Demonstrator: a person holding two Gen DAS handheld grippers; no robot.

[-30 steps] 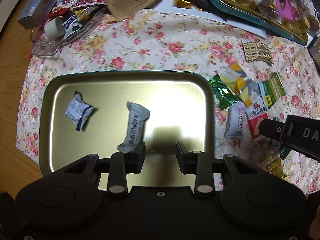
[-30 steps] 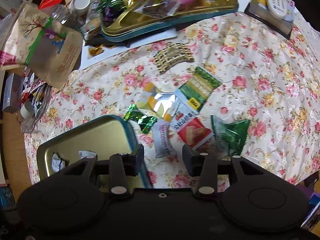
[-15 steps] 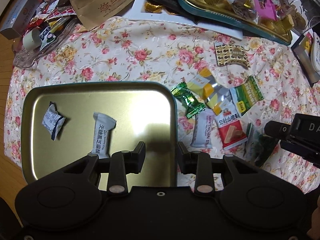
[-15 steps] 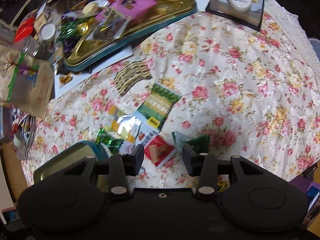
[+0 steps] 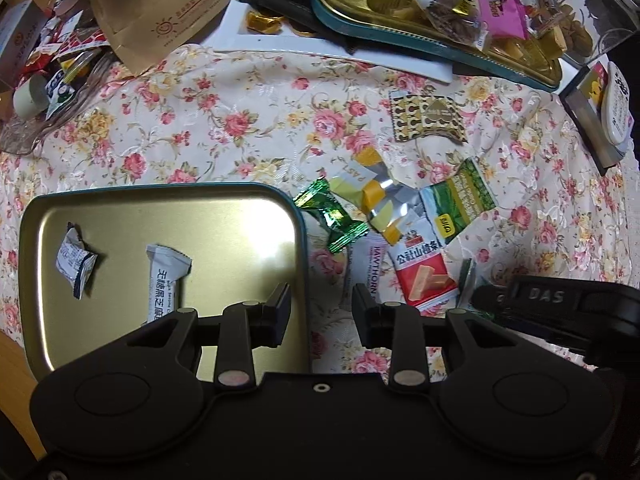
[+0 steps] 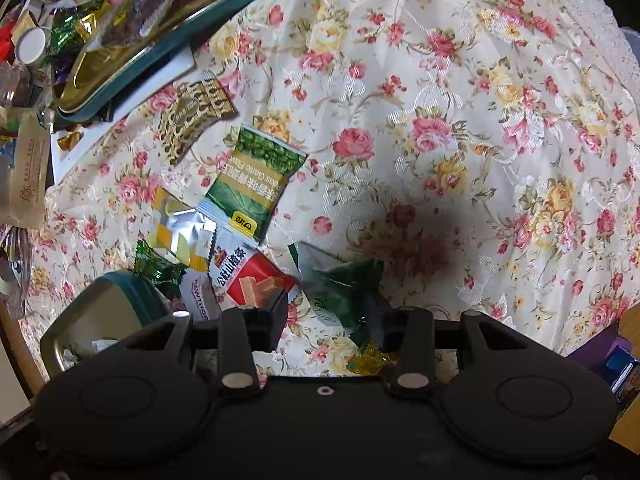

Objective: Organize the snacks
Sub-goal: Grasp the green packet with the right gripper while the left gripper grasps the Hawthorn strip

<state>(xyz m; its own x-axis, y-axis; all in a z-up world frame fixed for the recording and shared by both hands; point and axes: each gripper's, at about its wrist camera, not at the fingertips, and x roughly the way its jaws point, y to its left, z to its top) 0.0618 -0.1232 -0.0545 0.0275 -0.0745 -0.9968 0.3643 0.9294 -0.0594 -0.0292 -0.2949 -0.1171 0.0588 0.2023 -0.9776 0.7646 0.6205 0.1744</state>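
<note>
A gold tray (image 5: 224, 216) with a teal rim lies on the floral cloth; it holds two white wrapped candies (image 5: 76, 262) (image 5: 166, 280). Its corner also shows in the right wrist view (image 6: 120, 304). Right of it lie loose snacks: a green candy (image 5: 332, 216), a yellow-silver wrapper (image 5: 372, 196), a green pea packet (image 5: 460, 200), a red wafer packet (image 5: 424, 276) and a white hawthorn bar (image 5: 370, 268). My left gripper (image 5: 322, 308) is open and empty above the tray's right edge. My right gripper (image 6: 328, 318) is open, low over a dark green packet (image 6: 340, 288).
A second gold tray (image 5: 400, 8) piled with sweets stands at the back on a white board. A brown paper bag (image 5: 168, 8) and a glass dish (image 5: 48, 92) with snacks are at the back left. A gold patterned packet (image 5: 428, 116) lies mid-cloth. A remote (image 5: 618, 108) sits at the right.
My left gripper has moved right, from over the tray's middle to its right edge. My right gripper has moved right and down toward the dark green packet. Both stayed open.
</note>
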